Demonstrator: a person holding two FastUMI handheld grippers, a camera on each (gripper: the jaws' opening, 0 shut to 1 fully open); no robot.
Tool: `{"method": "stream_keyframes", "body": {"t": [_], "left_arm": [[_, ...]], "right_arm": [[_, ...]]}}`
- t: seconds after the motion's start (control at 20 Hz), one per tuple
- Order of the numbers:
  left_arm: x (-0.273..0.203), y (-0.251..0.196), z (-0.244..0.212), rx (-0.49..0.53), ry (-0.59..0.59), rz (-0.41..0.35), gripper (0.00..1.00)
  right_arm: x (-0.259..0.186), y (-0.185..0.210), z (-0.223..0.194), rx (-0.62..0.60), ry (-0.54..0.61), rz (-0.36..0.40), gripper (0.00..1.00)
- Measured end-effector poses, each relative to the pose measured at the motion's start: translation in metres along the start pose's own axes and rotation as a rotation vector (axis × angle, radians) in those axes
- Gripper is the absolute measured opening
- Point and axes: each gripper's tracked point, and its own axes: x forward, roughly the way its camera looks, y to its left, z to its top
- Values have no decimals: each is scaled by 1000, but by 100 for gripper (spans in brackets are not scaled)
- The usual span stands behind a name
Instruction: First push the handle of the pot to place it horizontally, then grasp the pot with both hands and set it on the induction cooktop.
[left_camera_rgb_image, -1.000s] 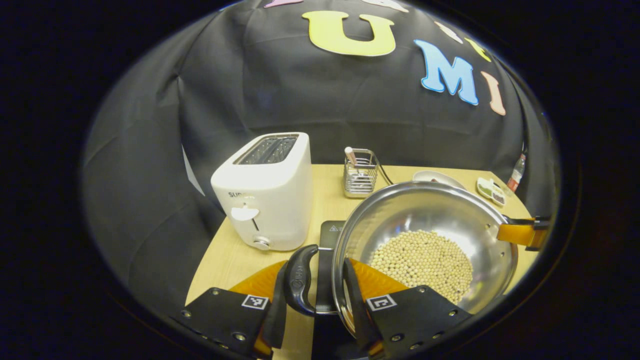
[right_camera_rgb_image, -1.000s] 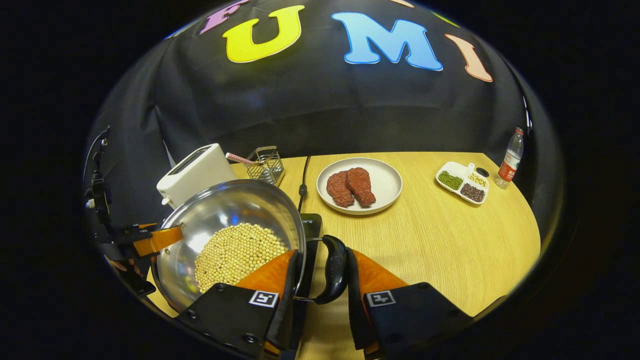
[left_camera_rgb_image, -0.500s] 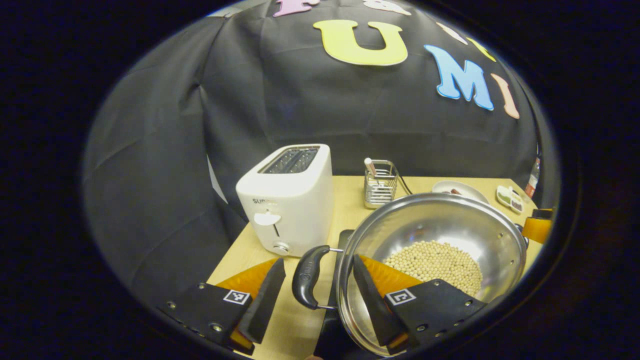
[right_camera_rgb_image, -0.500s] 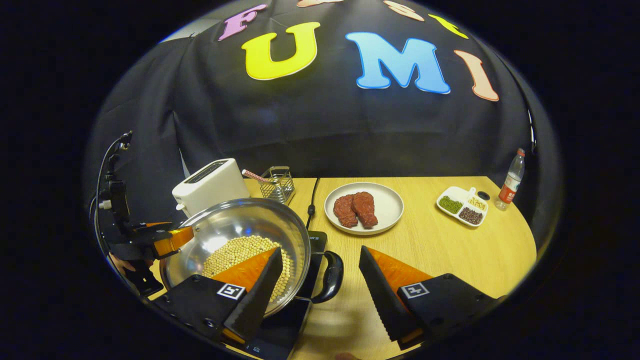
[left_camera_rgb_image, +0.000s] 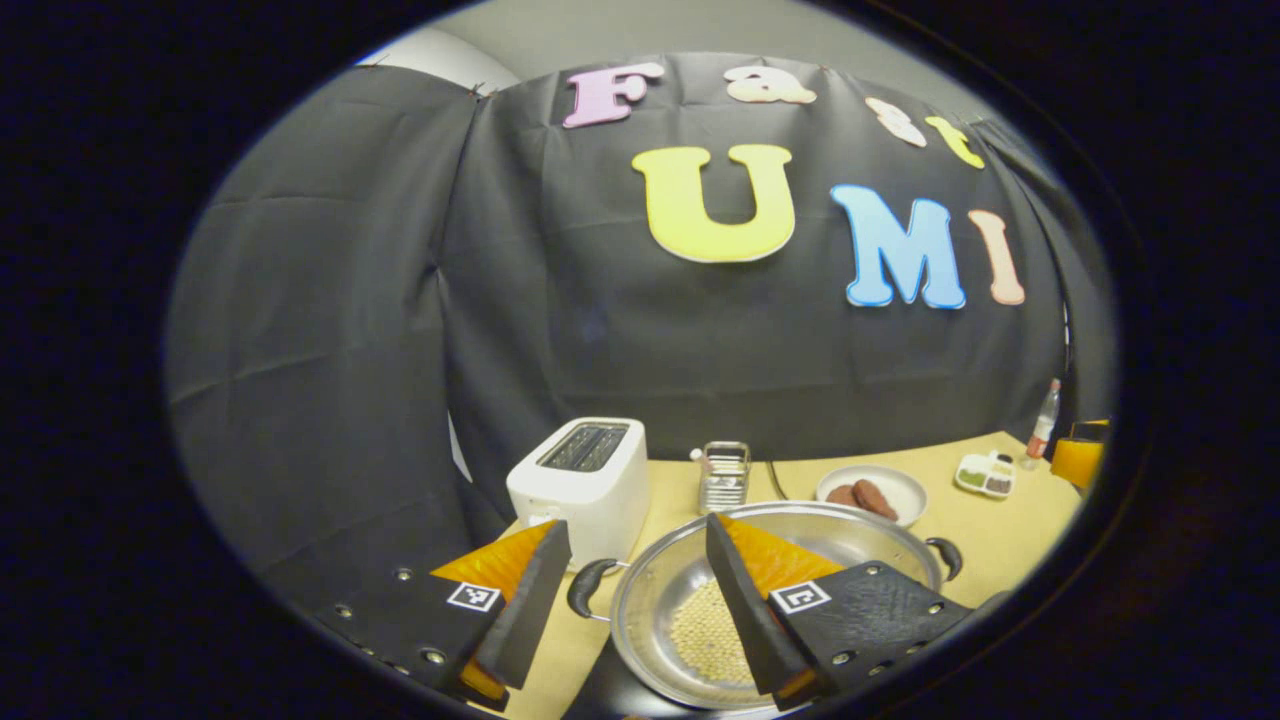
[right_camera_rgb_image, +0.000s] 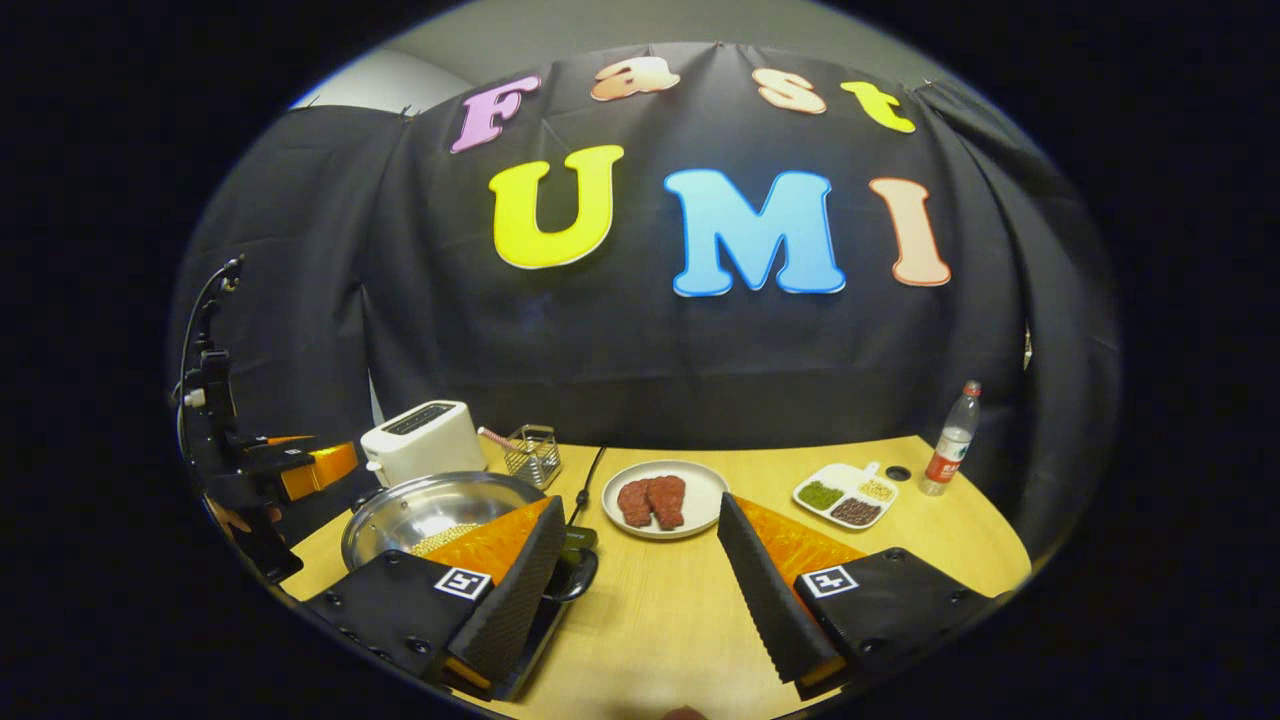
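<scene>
The steel pot (left_camera_rgb_image: 655, 590) with soybeans (left_camera_rgb_image: 705, 630) in it rests on the black induction cooktop (left_camera_rgb_image: 608, 690). Its two black handles (left_camera_rgb_image: 585, 588) stick out to the left and right. My left gripper (left_camera_rgb_image: 635, 560) hangs open above and behind the pot's left handle, touching nothing. In the right gripper view the pot (right_camera_rgb_image: 410, 510) lies low on the left, on the cooktop (right_camera_rgb_image: 530, 640). My right gripper (right_camera_rgb_image: 640, 520) is open, raised above the table beside the pot's right handle (right_camera_rgb_image: 580, 578). The left gripper (right_camera_rgb_image: 300, 465) shows at the far left, held by a hand (right_camera_rgb_image: 235, 520).
A white toaster (left_camera_rgb_image: 585, 485) and a wire utensil rack (left_camera_rgb_image: 725, 475) stand behind the pot. A plate (right_camera_rgb_image: 702, 500) with two meat pieces (right_camera_rgb_image: 650, 500), a divided dish (right_camera_rgb_image: 845, 492) of beans and a bottle (right_camera_rgb_image: 950, 440) sit to the right on the wooden table (right_camera_rgb_image: 900, 540).
Both grippers let go of the pot's handles, opened, and pulled up and back. The pot now lies lower and farther off in both views, resting on the cooktop.
</scene>
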Motion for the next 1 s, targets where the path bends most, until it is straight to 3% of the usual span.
{"method": "stream_keyframes", "body": {"t": [0.3,0.45,0.5,0.6,0.65,0.8,0.85,1.0], "left_arm": [[-84,-71,59,-44,-98,-58,80],[-129,-106,84,-25,-160,-81,85],[-145,-115,90,-18,-175,-86,80],[-181,-137,101,-2,-198,-103,80],[-198,-145,106,5,-207,-104,80],[-247,-171,118,-2,-237,-113,80],[-261,-178,118,-2,-242,-113,80],[-299,-193,124,-3,-263,-121,80]], "right_arm": [[-74,-67,32,-28,-112,-44,96],[-113,-100,41,-27,-157,-64,92],[-126,-109,44,-22,-168,-68,92],[-151,-126,47,-10,-190,-74,96],[-163,-134,48,-6,-201,-75,92],[-200,-155,51,-9,-230,-72,96],[-211,-160,53,-8,-237,-71,92],[-245,-177,53,-34,-259,-80,96]]}}
